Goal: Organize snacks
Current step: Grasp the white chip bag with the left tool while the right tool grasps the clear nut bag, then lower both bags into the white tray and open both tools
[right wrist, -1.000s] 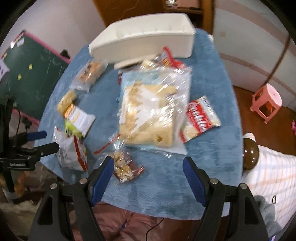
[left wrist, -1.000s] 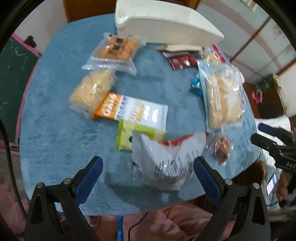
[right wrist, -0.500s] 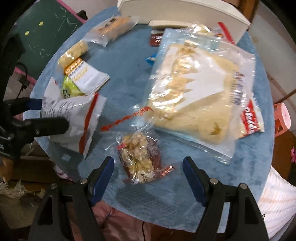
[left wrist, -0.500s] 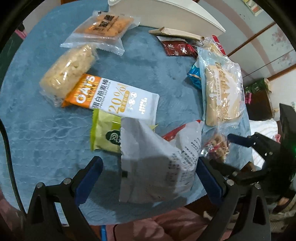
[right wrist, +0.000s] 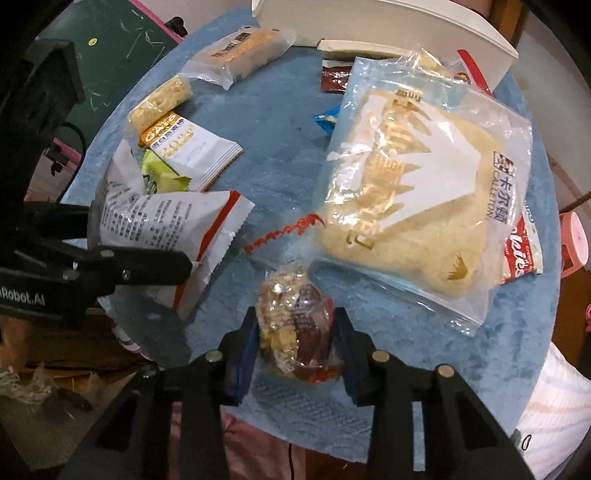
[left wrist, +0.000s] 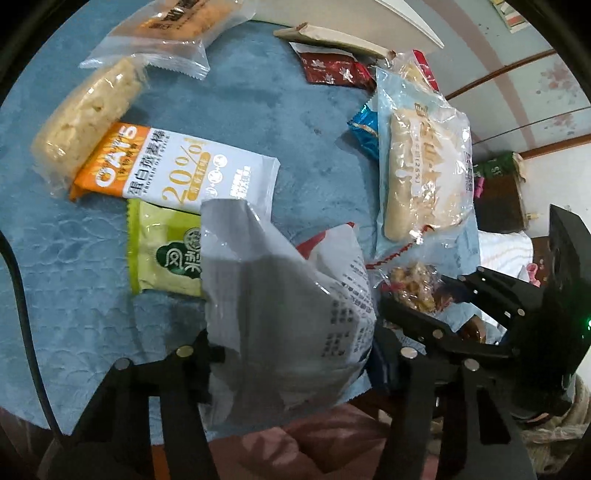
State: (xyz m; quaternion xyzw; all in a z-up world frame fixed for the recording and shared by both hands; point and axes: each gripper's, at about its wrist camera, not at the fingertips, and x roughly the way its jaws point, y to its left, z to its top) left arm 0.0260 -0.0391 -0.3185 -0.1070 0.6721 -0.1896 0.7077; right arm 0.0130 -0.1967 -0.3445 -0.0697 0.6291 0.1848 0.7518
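The left tool pinches a white bag that has small print on it. Its jaws have just been closing, and the bag now sits squeezed between them at the near edge of the bench. The right tool pinches a small nut pack. Its jaws have just been closing too, and the pack fills the gap between them.

The left view shows the green pack well, with the oats bar touching it just behind. A pale rice bar lies beside the oats bar. In this view the right tool is a black shape at the side, with the nut pack peeking out.

The right view shows things the left one hides. The big bread bag is seen whole, and a red and white pack sticks out from under it. The white bin stands at the far edge. The white bag's red stripe shows here too.
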